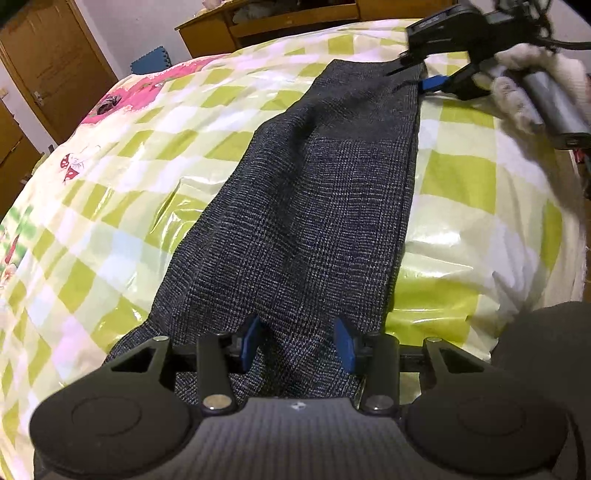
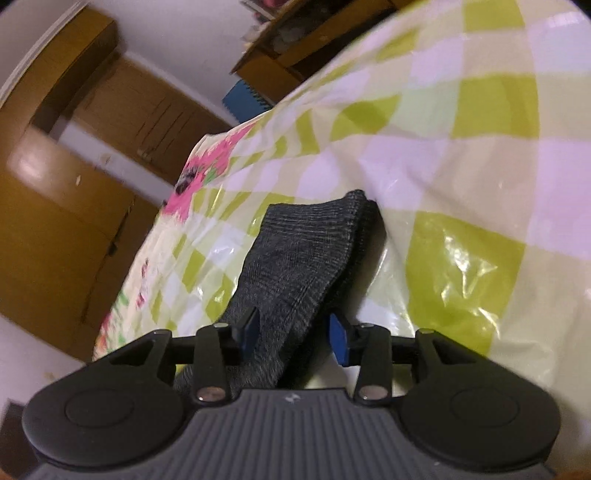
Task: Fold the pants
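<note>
Dark grey checked pants point(image 1: 314, 206) lie lengthwise on the bed, folded leg over leg. My left gripper point(image 1: 297, 341) is at the near end, its blue pads point(image 1: 251, 339) on either side of a bunch of the fabric, shut on it. My right gripper point(image 1: 424, 79) holds the far end, seen from the left wrist view at the top right. In the right wrist view the right gripper point(image 2: 295, 336) has pants fabric point(image 2: 306, 240) between its blue pads point(image 2: 340, 339), and the end of the cloth is lifted a little off the bed.
The bed has a shiny green, white and yellow checked cover point(image 1: 472, 184) with a pink print point(image 1: 118, 99) at the far left. Wooden doors point(image 1: 55, 62) and a wooden shelf unit point(image 1: 277, 22) stand beyond the bed. A blue foam mat point(image 1: 151, 61) leans by the wall.
</note>
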A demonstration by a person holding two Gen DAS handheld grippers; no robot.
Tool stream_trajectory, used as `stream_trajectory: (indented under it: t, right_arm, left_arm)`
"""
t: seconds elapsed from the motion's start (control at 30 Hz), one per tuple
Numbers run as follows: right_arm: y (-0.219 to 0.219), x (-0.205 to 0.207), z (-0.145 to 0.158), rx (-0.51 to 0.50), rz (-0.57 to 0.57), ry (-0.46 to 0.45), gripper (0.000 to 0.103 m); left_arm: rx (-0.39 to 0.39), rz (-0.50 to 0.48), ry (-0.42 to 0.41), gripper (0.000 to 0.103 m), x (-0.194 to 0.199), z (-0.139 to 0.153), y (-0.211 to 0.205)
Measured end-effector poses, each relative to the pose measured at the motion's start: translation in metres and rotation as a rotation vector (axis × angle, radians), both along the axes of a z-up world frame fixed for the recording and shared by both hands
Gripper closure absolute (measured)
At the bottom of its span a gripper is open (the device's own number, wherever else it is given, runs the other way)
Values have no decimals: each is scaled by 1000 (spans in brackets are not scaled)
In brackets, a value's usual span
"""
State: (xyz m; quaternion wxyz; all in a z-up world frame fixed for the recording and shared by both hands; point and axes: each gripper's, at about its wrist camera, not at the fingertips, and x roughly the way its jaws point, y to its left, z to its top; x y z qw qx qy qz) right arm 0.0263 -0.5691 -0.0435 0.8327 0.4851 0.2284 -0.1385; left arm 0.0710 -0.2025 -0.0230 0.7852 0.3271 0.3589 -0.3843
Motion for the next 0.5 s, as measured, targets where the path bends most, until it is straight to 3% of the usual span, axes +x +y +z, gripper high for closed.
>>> stream_trajectory:
  t: [0.13, 0.2, 0.23, 0.3, 0.37, 0.47, 0.5]
  right_arm:
    - [-3, 25, -13, 35, 4, -23, 64]
    - [-3, 29, -14, 61, -15, -29, 88]
    - [-4, 27, -14, 84, -20, -28, 95]
    - [-3, 15, -9, 155, -31, -96, 95]
    - [7, 4, 6, 119, -29, -168, 95]
    - [12, 12, 7, 83, -2, -197, 90]
    - [10, 23, 0, 101, 22, -163, 88]
  left_arm:
    - [-17, 18, 6, 47, 0, 0, 3]
    - [-28, 29, 12, 47, 1, 0, 5]
    - [-33, 31, 13, 47, 1, 1, 6]
    - [-34, 18, 0, 46, -1, 3, 7]
    - [-37, 16, -9, 45, -1, 3, 7]
    - [-60, 44, -2, 45, 1, 5, 7]
    - [-60, 52, 3, 44, 2, 5, 6]
